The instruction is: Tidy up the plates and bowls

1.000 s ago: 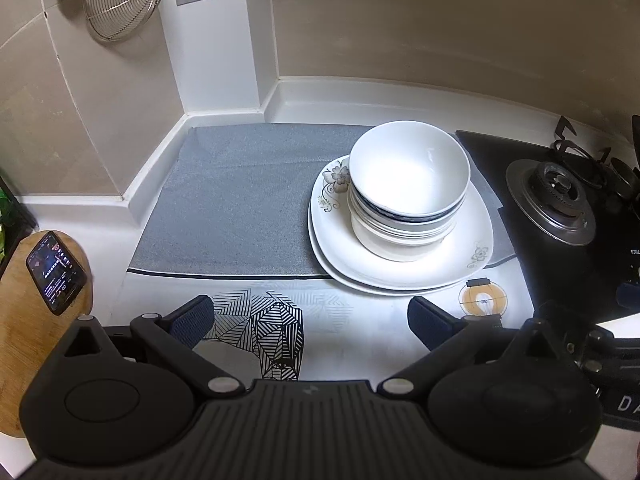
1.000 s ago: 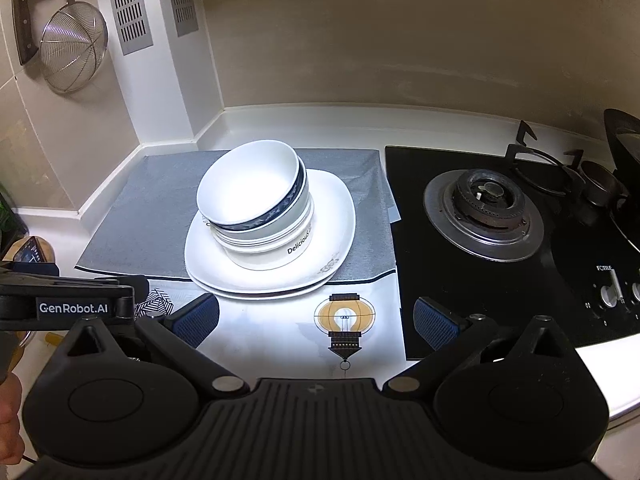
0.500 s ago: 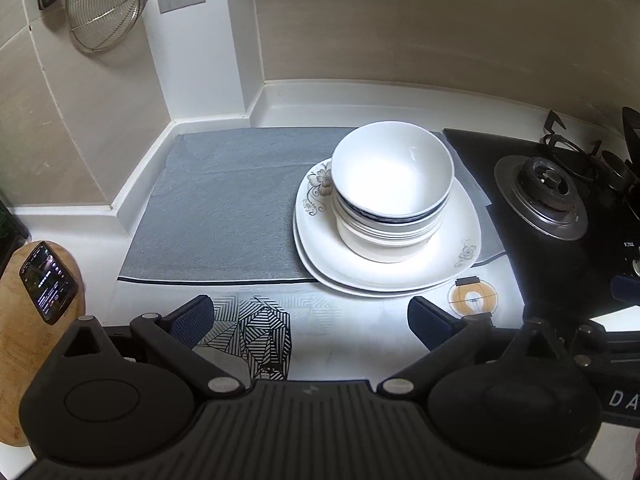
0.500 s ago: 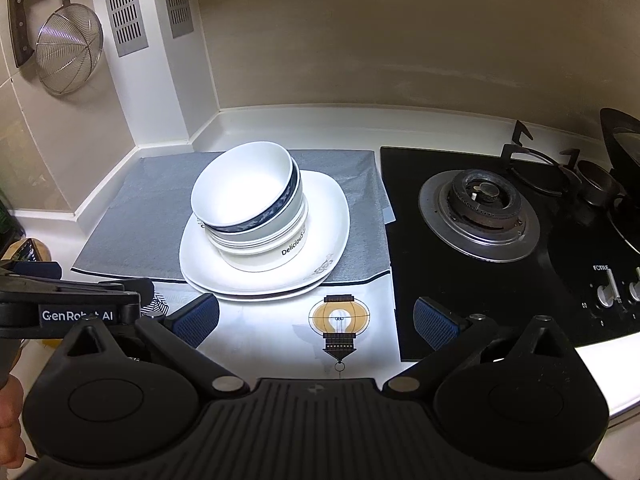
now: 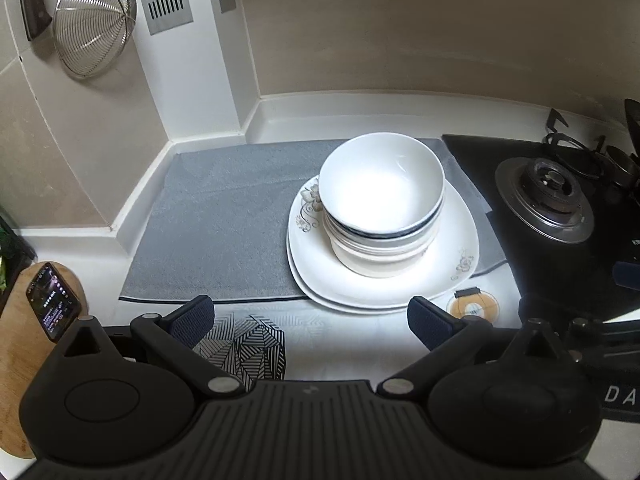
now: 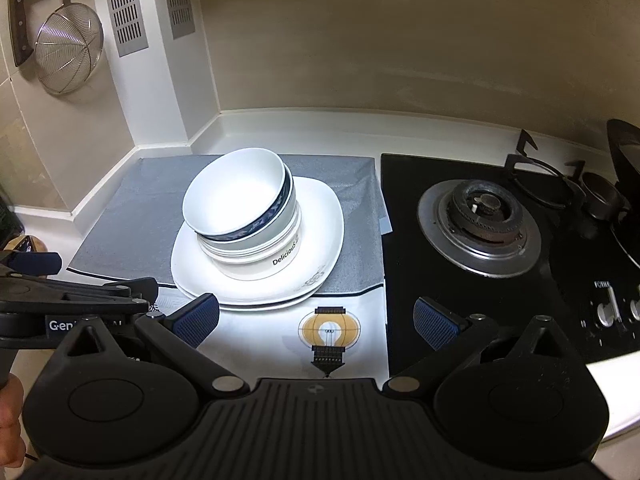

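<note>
Far left counter edge: wooden board [image 5: 16, 360] with a phone [image 5: 54, 306] lying on it. Strainer [image 5: 94, 24] hangs on the wall above. Left gripper [image 5: 310, 320] empty, fingers spread wide, hovering over the counter's front edge, short of the dishes. Grey mat [image 5: 224, 216] covers the back-left corner of the counter. Stacked plates [image 5: 456, 252] sit on the mat's right half, front rim overhanging the mat's front edge. Nested bowls [image 6: 240, 200] stand on the plates, top one tilted. Right gripper [image 6: 316, 320] also empty, fingers apart, over the lightbulb print [image 6: 330, 332]. Hob [image 6: 480, 216] at the counter's right.
</note>
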{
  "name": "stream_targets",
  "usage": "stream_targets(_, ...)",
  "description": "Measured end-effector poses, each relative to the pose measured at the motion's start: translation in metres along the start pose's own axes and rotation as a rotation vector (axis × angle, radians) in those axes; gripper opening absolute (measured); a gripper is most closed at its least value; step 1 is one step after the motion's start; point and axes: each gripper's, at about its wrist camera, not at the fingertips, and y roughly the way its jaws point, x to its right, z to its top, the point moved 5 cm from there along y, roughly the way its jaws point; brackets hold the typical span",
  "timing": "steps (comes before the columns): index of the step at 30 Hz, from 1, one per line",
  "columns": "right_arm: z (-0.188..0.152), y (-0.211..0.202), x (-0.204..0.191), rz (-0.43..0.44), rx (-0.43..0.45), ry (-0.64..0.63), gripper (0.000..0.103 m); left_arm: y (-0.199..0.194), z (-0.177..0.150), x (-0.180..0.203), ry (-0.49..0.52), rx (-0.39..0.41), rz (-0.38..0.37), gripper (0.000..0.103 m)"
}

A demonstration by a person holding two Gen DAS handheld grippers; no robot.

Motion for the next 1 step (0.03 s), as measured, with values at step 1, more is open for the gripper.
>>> stream_targets(1, 0.0016, 0.0014, 0.0009, 0.005, 0.001, -0.007, 0.103, 0.0007, 0.0010, 0.0002, -0.006, -0.001, 0.003, 0.103)
